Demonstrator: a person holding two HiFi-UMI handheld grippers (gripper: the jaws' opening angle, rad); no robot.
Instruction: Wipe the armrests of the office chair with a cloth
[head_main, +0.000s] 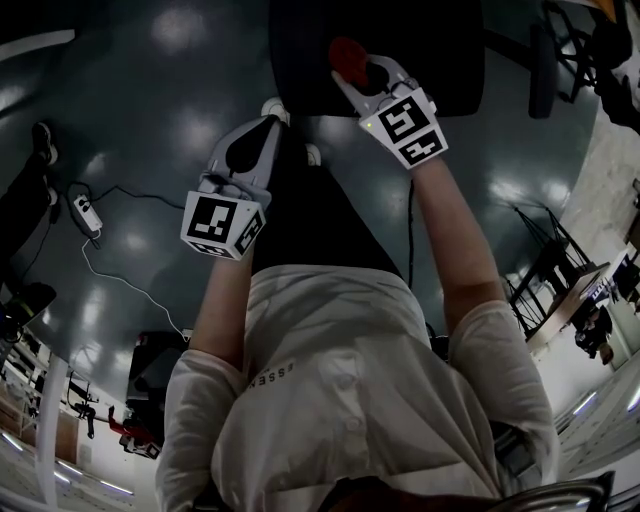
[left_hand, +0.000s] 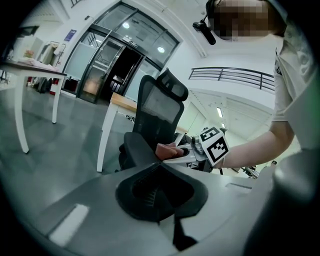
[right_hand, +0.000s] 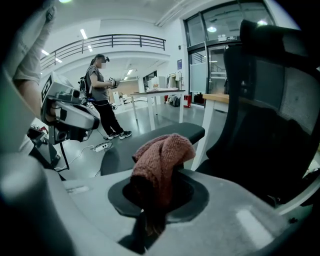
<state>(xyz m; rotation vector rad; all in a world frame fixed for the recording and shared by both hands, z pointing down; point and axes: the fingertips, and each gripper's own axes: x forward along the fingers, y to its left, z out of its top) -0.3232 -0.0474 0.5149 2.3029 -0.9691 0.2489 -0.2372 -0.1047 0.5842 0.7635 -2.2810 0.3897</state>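
Note:
A reddish cloth (right_hand: 161, 162) is bunched between the jaws of my right gripper (head_main: 352, 72), which is shut on it. In the left gripper view the cloth (left_hand: 169, 149) lies against the top of the black office chair's armrest (left_hand: 136, 149). In the right gripper view the long dark armrest pad (right_hand: 165, 136) runs away just behind the cloth. The chair's mesh backrest (right_hand: 272, 120) stands to the right. My left gripper (head_main: 266, 120) hangs lower left of the right one, away from the chair, its jaws together and holding nothing.
A power strip (head_main: 86, 214) with a cable lies on the glossy grey floor at the left. A white-legged table (left_hand: 107, 130) stands behind the chair. Another person (right_hand: 101, 95) stands further back in the hall. More chairs (head_main: 560, 55) stand at the upper right.

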